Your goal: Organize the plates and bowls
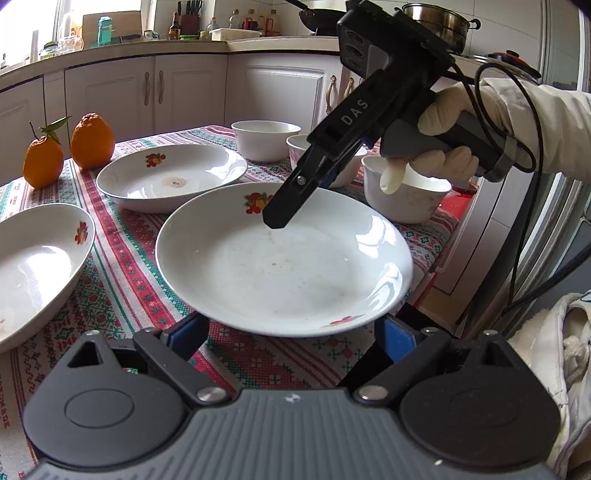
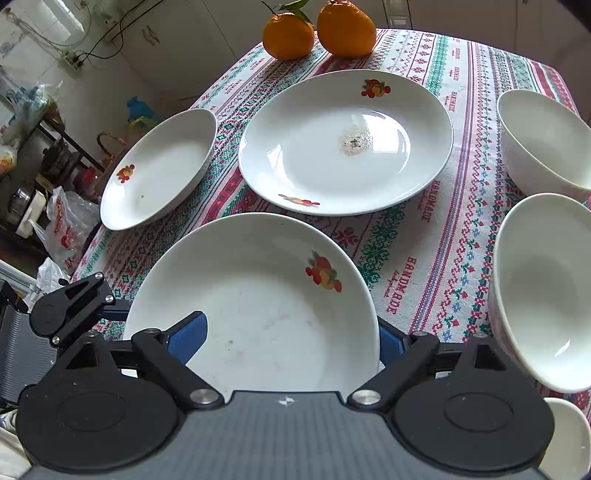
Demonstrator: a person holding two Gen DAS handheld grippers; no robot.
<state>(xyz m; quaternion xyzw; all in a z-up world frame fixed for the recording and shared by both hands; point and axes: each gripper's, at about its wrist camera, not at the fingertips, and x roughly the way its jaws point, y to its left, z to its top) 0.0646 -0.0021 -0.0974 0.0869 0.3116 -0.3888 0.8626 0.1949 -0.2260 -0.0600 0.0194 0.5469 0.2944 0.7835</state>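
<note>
Three white plates with fruit prints lie on the patterned tablecloth. The nearest plate (image 1: 284, 258) (image 2: 255, 306) sits between both grippers. My left gripper (image 1: 291, 332) is open, its blue pads either side of the plate's near rim, tips hidden under it. My right gripper (image 2: 291, 339) is open and wide, straddling the plate's opposite rim; from the left wrist view its fingers (image 1: 291, 199) hang over the plate's far edge. A second plate (image 1: 170, 177) (image 2: 343, 144) lies beyond. A third plate (image 1: 33, 266) (image 2: 159, 170) lies at the table edge. Three white bowls (image 1: 264, 140) (image 2: 543, 140) stand nearby.
Two oranges (image 1: 92, 142) (image 2: 345, 27) stand at the table's far corner. Kitchen cabinets (image 1: 147, 92) and a cluttered counter run behind the table. Plastic bags (image 2: 62, 221) and shelves lie on the floor beside the table.
</note>
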